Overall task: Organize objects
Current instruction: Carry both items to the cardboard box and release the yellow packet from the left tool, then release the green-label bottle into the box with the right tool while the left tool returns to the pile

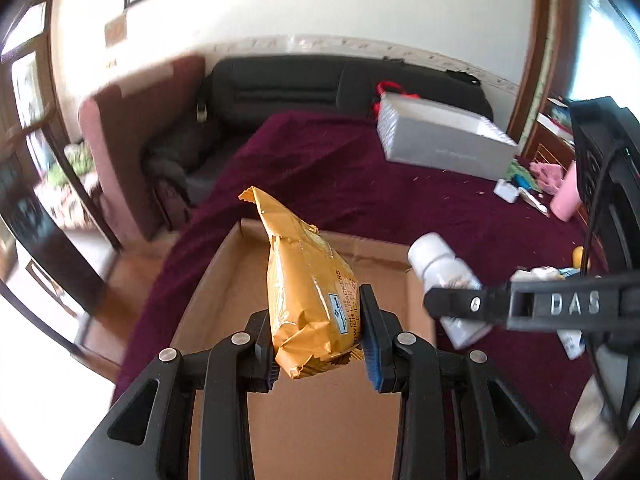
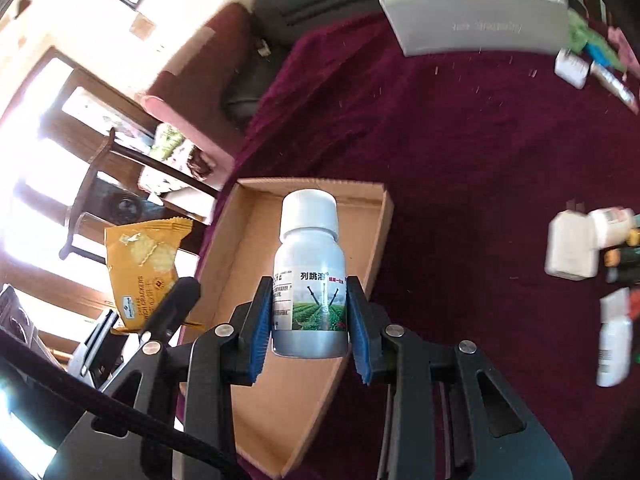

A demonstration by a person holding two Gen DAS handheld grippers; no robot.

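My left gripper (image 1: 320, 340) is shut on a yellow cracker packet (image 1: 308, 292) and holds it above an open cardboard box (image 1: 224, 280). My right gripper (image 2: 310, 320) is shut on a white bottle (image 2: 310, 280) with a white cap and a field picture on its label, above the same cardboard box (image 2: 240, 232). In the left wrist view the bottle (image 1: 444, 276) and a right finger (image 1: 520, 306) show at the right. In the right wrist view the packet (image 2: 140, 268) and the left gripper's finger (image 2: 176, 304) show at the left.
The box lies on a maroon cloth (image 2: 460, 152). A grey box (image 1: 444, 140) stands at the back. Small white bottles and packets (image 2: 576, 248) lie at the right. A dark sofa (image 1: 288, 84) and a chair (image 2: 104, 200) stand beyond the cloth's edge.
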